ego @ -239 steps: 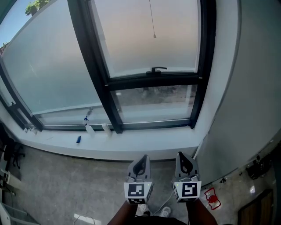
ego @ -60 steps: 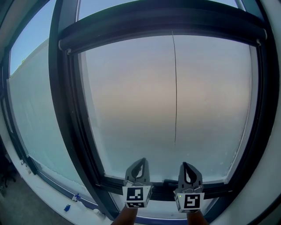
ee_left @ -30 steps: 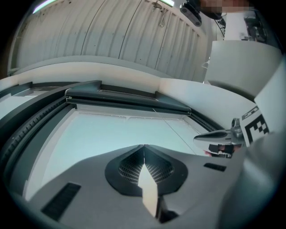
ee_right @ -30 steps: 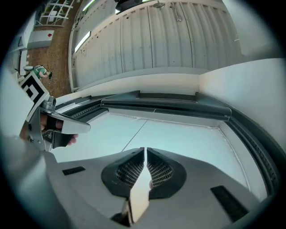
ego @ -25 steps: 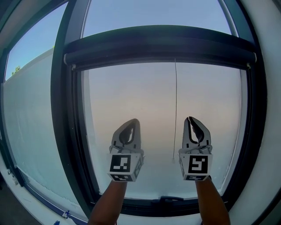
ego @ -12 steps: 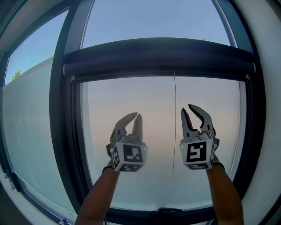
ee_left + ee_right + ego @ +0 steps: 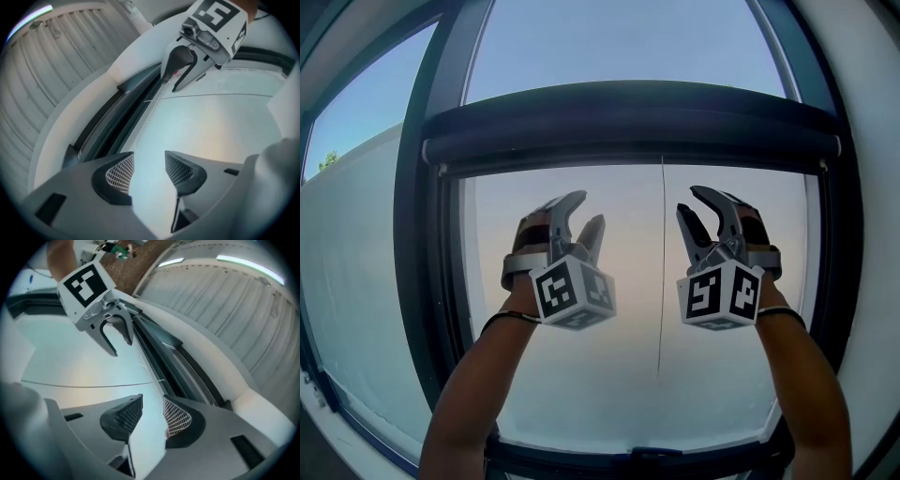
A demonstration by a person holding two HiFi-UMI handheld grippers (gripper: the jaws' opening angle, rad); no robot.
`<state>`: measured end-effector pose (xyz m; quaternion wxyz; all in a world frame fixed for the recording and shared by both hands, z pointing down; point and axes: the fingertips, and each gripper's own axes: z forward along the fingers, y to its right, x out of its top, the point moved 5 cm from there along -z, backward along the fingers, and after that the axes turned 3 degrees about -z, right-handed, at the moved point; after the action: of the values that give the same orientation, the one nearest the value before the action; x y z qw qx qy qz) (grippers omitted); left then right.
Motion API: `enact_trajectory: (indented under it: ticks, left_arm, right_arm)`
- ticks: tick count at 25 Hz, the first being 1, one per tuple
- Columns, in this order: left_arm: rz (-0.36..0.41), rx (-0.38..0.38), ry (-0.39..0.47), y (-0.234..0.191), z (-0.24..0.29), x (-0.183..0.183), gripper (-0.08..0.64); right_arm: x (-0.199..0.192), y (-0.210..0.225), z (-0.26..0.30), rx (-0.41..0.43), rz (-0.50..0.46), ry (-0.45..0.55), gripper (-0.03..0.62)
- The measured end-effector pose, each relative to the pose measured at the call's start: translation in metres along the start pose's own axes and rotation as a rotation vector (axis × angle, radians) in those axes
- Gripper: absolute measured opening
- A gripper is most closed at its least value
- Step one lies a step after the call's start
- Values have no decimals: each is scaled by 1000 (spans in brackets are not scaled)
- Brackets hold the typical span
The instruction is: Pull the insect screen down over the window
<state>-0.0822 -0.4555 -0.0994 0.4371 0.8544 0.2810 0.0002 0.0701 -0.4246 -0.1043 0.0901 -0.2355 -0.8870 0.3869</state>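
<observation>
Our left claw (image 7: 587,214) is held up in front of the window (image 7: 581,394). Its jaws stand apart and have just been opening. Nothing is between them: in its own view only glass shows past the pads (image 7: 121,172).

Above and beyond its tips runs the screen (image 7: 628,122), rolled up tight in its dark housing across the top of the frame, not yet drawn. Its bar (image 7: 628,157) sits just under the roll, well above both claws.

To the right of the left claw hangs the cord (image 7: 661,281). It drops from the bar between the two claws, nearer the right one, and touches neither.

Our right claw (image 7: 692,208) is level with the left, just right of the cord. Its jaws are also parted, a little less widely, and have just been opening too. They hold nothing.

We judge the screen to be light, soft mesh on a sprung roll, so it should come down with a steady pull and may snap back if let go. The bar looks stiff — the firmer place to grip, though it lies high. The cord is thin and probably slippery, so we would pinch it low, near its end, square across the pads.
</observation>
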Motion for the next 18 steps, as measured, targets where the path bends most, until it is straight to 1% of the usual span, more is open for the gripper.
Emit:
enact_trajectory:
  ticks: [3,7,8,11,18]
  left_arm:
    - [121,-3,-40,-10,10,6,223]
    - [253,-1,-91,-26,26,10,255]
    - [270,-2,-96,-30,28,12,260]
    - [285,-16,-97,-34,29,17,264]
    - [309,4,-84,-44,20,23,264]
  right_arm:
    - [0,6,13,20,-140,-24,131]
    - [-4,13,29,54,-239,-63,170]
    - [-5,14,33,59,-256,-71,176]
    - [-9,17,40,77,-274,-98,202]
    - [-6,26,49,66,-289,-106,209]
